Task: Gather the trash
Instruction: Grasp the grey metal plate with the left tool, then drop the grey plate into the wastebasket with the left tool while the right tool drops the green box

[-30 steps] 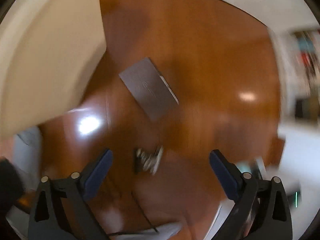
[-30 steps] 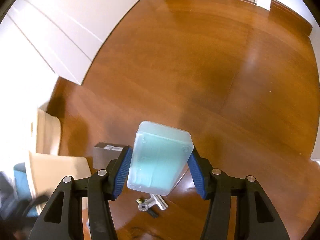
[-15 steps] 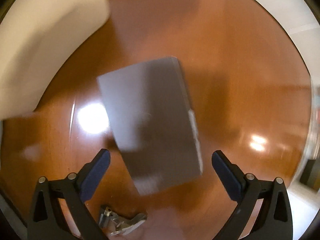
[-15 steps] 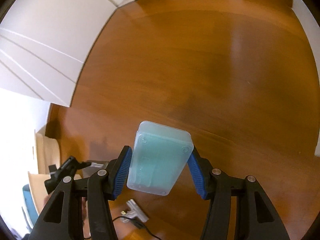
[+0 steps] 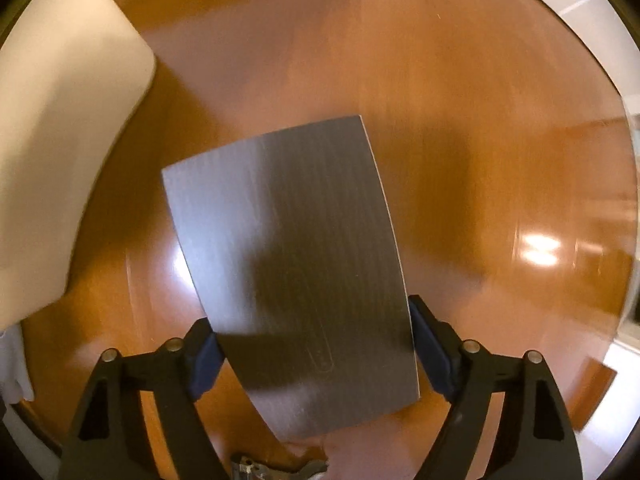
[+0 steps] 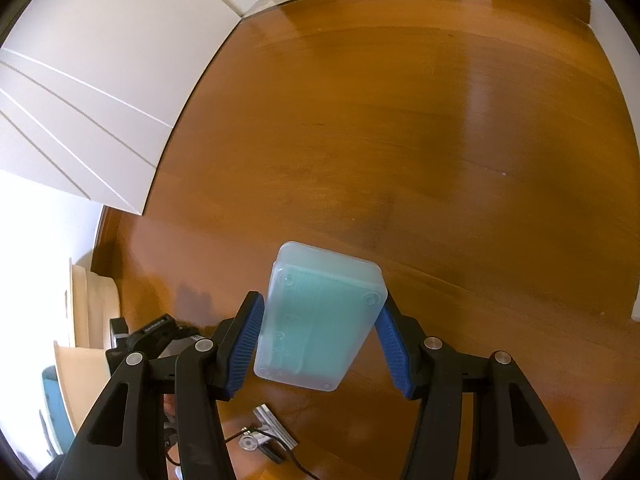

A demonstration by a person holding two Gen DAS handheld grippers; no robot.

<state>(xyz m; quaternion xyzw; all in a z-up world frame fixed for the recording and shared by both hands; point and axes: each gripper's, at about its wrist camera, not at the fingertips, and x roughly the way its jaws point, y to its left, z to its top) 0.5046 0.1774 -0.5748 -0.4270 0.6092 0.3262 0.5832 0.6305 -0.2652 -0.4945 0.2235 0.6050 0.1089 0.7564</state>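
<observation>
Lowered left gripper (image 5: pixel 312 354), jaws just closing, now straddles grey box (image 5: pixel 292 268).

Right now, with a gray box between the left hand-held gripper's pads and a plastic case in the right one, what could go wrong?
1. The left hand-held gripper has just been closing on the gray box. It sits skewed between the pads, so it may twist or slip.
2. The plastic case is held tilted in the right hand-held gripper and could slide out.
</observation>
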